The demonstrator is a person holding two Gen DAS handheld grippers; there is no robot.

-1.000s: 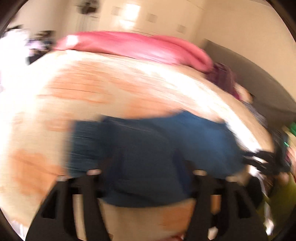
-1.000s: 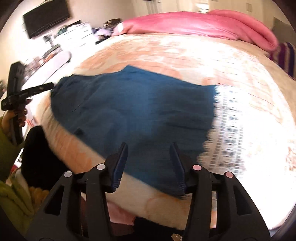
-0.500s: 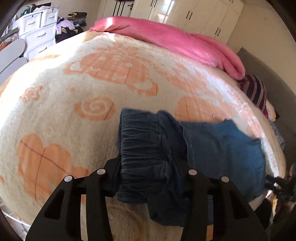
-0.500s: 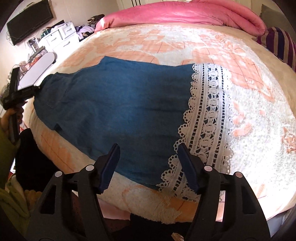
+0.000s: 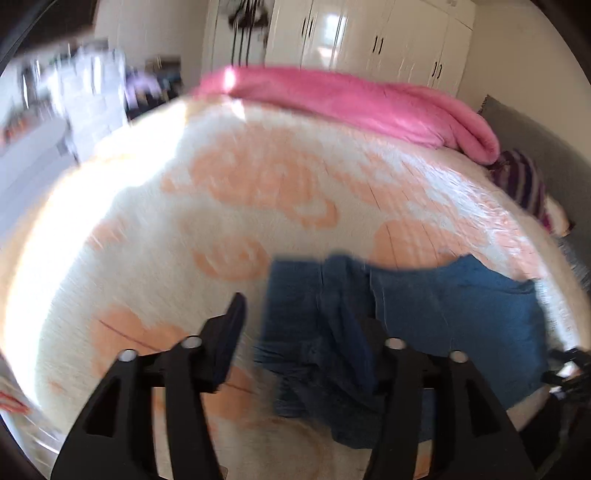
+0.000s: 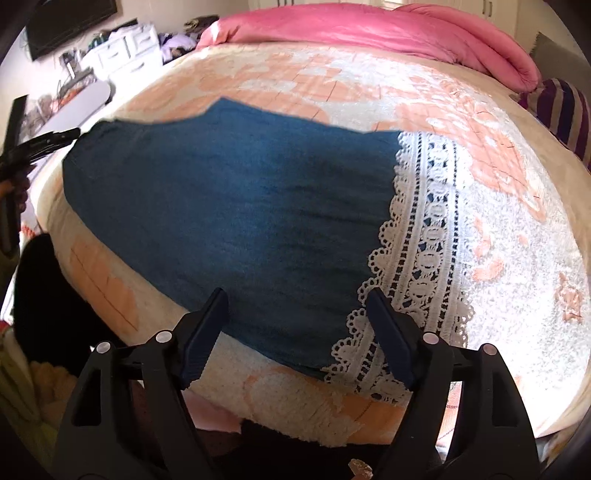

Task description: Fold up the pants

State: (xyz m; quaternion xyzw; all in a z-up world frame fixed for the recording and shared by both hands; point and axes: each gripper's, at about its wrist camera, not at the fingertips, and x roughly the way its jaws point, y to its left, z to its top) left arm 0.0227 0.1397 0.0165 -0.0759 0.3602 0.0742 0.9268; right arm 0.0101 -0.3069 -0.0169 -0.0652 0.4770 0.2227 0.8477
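Observation:
Blue pants [image 6: 240, 206] with a white lace hem [image 6: 424, 240] lie spread flat on the bed's cream and orange blanket [image 6: 517, 295]. My right gripper [image 6: 295, 295] hovers over the leg end beside the lace; its jaws are opening and no cloth is pinched. In the blurred left wrist view, the gathered waistband [image 5: 317, 332] lies bunched between the fingers of my left gripper [image 5: 303, 317]. Its jaws are opening too. The left finger [image 5: 229, 332] stands apart from the cloth, and fabric hides the right fingertip. Each gripper shows at the edge of the other's view [image 6: 44, 142].
A pink duvet [image 6: 369, 26] is rolled along the far side of the bed, with a striped pillow [image 6: 565, 110] at the right. White drawers [image 6: 125, 55] stand at the far left and wardrobes [image 5: 369, 37] behind. The bed's near edge [image 6: 295, 413] drops away just below the grippers.
My left gripper, shut on the waistband half a second ago, has widened and shifted left, leaving the cloth bunched. My right gripper's jaws have spread wider over the leg end.

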